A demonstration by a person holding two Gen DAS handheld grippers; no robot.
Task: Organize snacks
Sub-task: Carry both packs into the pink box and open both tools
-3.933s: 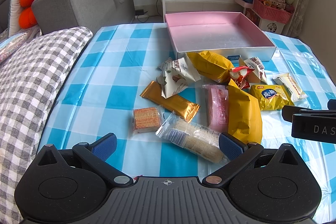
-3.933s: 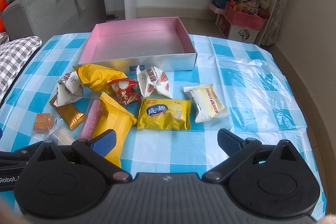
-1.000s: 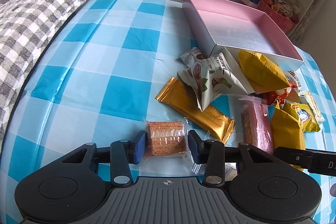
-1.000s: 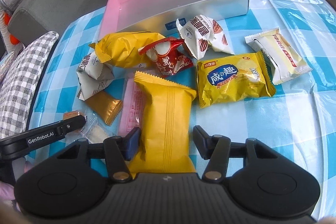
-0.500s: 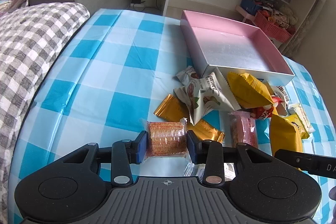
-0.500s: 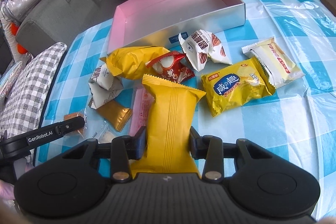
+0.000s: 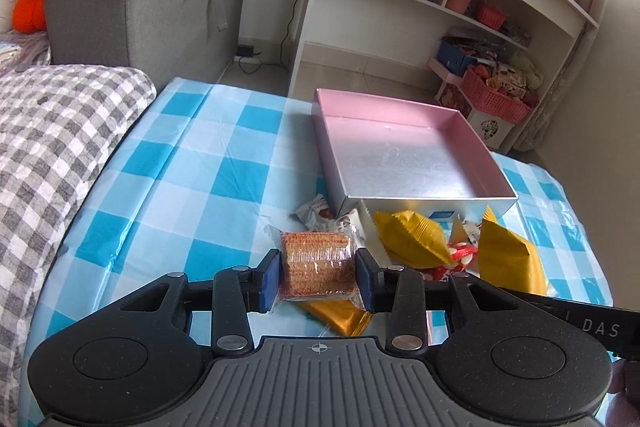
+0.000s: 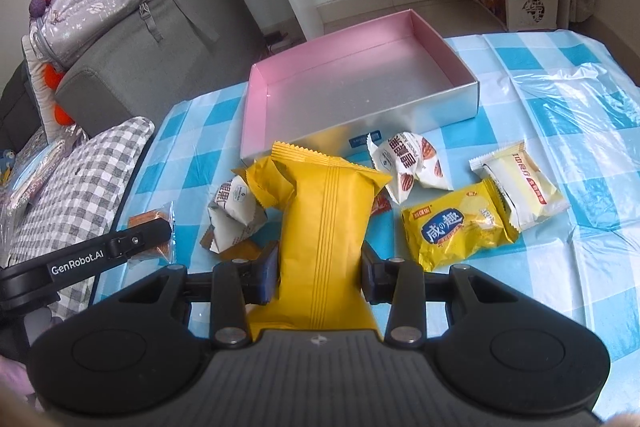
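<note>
A: Left wrist view: the left claw point(image 7: 316, 277) pinches a clear-wrapped orange wafer block point(image 7: 317, 269), lifted above the checked bench point(image 7: 224, 163).

B: Right wrist view: the right claw point(image 8: 319, 273) clamps a tall yellow foil bag point(image 8: 326, 223). The carry step; next, probably both go over the empty pink-walled silver box point(image 8: 360, 87).

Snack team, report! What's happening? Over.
Left gripper shut on clear-wrapped orange wafer. Right gripper shut on plain yellow packet. Pink box empty, path clear.

From your right wrist view, the box point(image 8: 360, 99) sits at twelve o'clock on the tablecloth point(image 8: 560, 131), snack packets point(image 8: 456, 227) before it, the sofa point(image 8: 132, 67) at ten.
</note>
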